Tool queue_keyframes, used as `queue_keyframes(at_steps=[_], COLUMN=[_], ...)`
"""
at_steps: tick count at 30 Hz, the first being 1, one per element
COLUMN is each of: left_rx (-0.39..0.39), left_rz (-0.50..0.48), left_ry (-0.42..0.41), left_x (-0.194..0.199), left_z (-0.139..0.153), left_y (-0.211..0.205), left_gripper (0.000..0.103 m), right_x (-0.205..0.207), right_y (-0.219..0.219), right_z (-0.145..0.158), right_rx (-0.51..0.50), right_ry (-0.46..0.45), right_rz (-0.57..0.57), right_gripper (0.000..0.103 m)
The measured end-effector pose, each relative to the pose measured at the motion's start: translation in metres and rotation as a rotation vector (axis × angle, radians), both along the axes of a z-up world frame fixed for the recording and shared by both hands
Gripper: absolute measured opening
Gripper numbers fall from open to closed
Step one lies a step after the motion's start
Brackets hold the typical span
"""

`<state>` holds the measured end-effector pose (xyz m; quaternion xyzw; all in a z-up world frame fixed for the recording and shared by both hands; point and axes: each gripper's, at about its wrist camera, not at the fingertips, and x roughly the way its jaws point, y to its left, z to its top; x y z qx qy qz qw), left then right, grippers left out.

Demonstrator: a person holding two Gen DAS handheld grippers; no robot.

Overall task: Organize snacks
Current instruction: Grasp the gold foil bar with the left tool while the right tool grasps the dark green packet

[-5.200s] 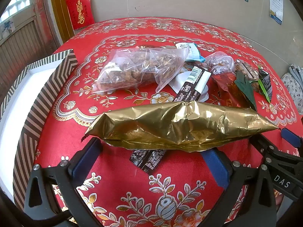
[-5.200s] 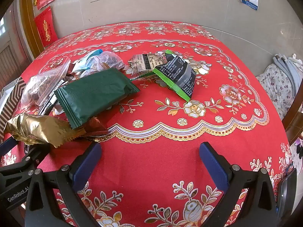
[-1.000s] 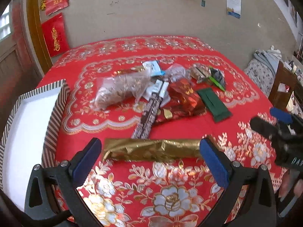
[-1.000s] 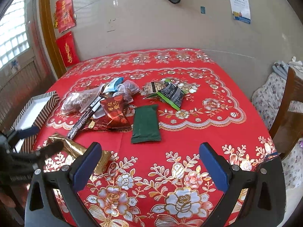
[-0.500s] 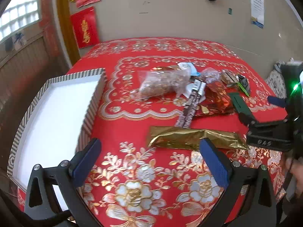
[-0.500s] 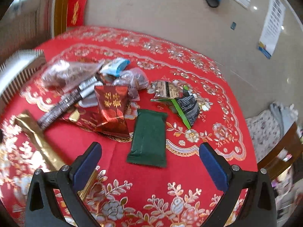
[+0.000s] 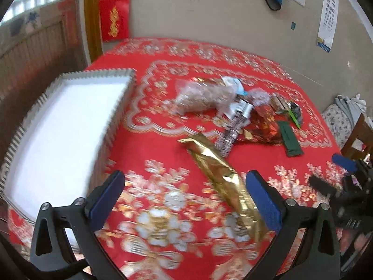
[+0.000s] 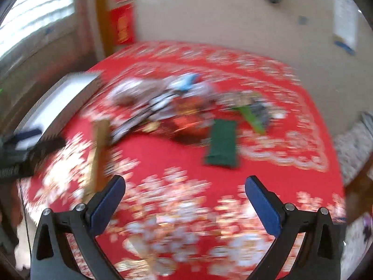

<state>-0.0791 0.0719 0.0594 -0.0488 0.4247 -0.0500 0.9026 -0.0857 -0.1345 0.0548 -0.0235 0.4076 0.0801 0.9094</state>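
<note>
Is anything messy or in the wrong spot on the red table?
Yes. The snacks sit in a jumbled pile on the tablecloth, some overlapping, while the striped box beside them holds nothing. The gold packet lies apart, slanted across the cloth.

Left gripper: jaws spread wide, nothing between the blue pads, low in frame. Right gripper: same, jaws wide apart and empty, heavy motion blur. Right gripper also shows at right edge of the left view.
</note>
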Motion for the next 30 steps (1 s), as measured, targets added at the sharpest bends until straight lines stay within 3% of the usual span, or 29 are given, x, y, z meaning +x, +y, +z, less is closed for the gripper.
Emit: queue_keyframes(at_steps=[4,9,14,19,21,22,27,30], left_rx=[0.040,0.179,0.140,0.129,0.114,0.115,0.098,0.093], left_rz=[-0.021,-0.061,-0.076,-0.076,-0.081,-0.079,-0.090,-0.097], left_ry=[0.023,0.027,0.070,0.113,0.125,0.113,0.110,0.110], left_x=[0.010,0.014,0.024,0.033,0.034,0.033,0.033,0.032], left_z=[-0.011,-0.025,-0.035,-0.042,-0.045,-0.044,-0.044,-0.044], left_y=[-0.032,-0.065,-0.066,-0.059,-0.055,-0.051,-0.039,-0.034], left_gripper=[0.103,0.103,0.102,0.061,0.053,0.041,0.025,0.023], right_x=[0.002,0.006,0.020,0.048,0.060,0.067,0.088,0.098], right_y=[-0.027,-0.037,-0.050,-0.044,-0.042,-0.042,-0.042,-0.040], right_z=[0.003,-0.001,-0.003,-0.019,-0.025,-0.029,-0.042,-0.049], right_rx=[0.101,0.086,0.122,0.078,0.050,0.043,0.023,-0.006], right_ry=[0.001,-0.002,0.002,0.040,0.054,0.067,0.111,0.137], right_rz=[-0.046,-0.080,-0.102,-0.097,-0.104,-0.104,-0.092,-0.083], right_gripper=[0.103,0.103,0.103,0.103,0.103,0.103,0.099,0.082])
